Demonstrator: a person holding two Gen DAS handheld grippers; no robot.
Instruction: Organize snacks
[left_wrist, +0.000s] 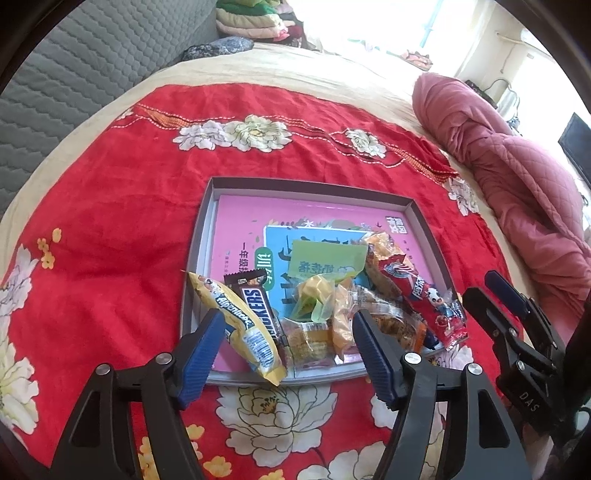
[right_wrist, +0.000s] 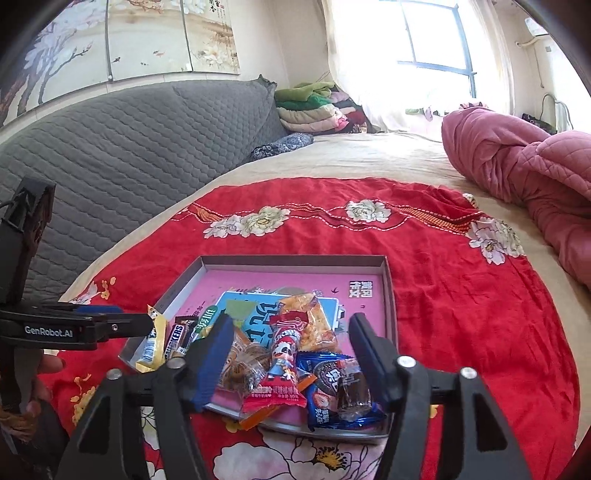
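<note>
Snacks heaped at the near end of a grey tray (left_wrist: 424, 221) on a red cloth (left_wrist: 110, 240). Left gripper (left_wrist: 288, 350) gapes over a Snickers bar (left_wrist: 258, 310) and a yellow packet (left_wrist: 243, 325), grasping nothing. Right gripper (right_wrist: 291, 354) likewise released above a red packet (right_wrist: 280, 362) and a blue packet (right_wrist: 325, 398).

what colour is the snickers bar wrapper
Dark brown, with blue lettering on white; the Snickers bar shows best in the left wrist view.
</note>
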